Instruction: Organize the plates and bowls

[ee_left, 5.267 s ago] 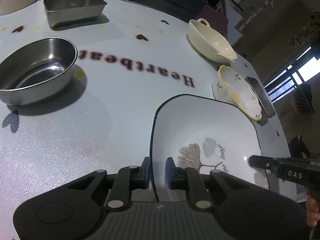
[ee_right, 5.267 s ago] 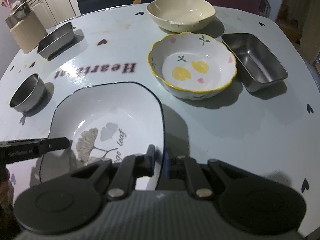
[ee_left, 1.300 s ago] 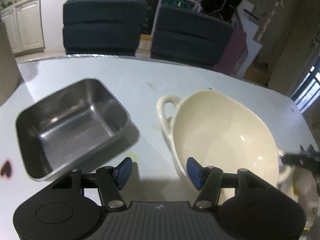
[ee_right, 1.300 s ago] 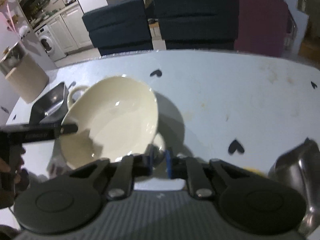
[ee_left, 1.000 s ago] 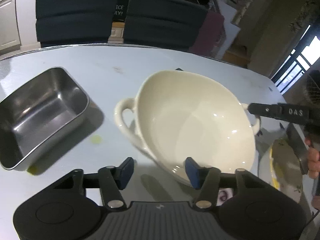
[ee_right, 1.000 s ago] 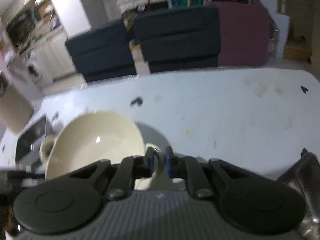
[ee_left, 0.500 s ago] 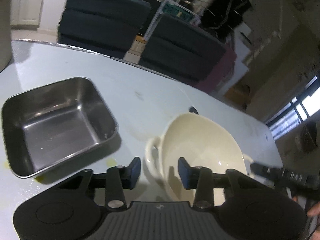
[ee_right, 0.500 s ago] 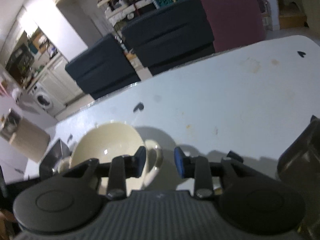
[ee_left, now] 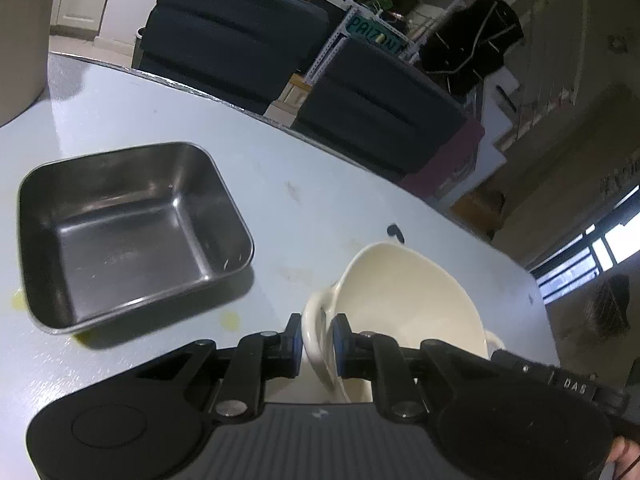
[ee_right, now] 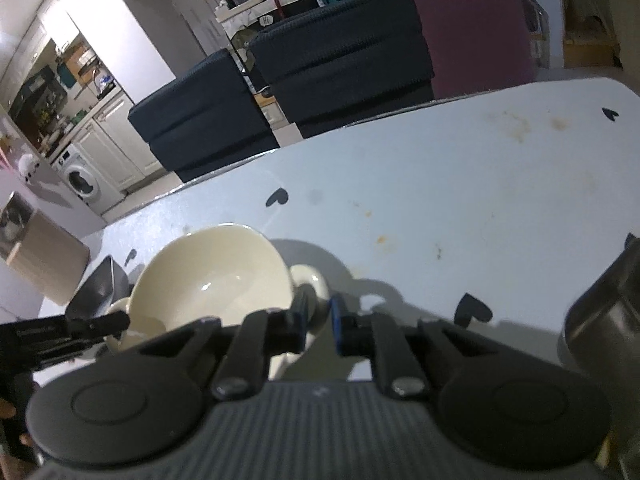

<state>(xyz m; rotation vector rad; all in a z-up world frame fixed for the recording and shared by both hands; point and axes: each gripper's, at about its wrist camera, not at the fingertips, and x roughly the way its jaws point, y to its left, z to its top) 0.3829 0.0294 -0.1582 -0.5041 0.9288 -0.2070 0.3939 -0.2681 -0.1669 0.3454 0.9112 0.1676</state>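
Both grippers angled down, clamping cream bowl (ee_left: 404, 300) handles.

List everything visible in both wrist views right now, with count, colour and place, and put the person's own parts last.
cream two-handled bowl: one, cream, on the table, a handle in each claw
rectangular steel pan: one, silver, on the table beside the bowl
second steel container: one, silver, at the right view's right edge, partly cut off
table: one, pale blue with black hearts and stains
chairs: two dark blue, one maroon, behind the table
washing machine: one, white, in the far kitchen
left claw: black, blue pads, just closed on the bowl's handle
right claw: black, blue pads, just closed on the other handle
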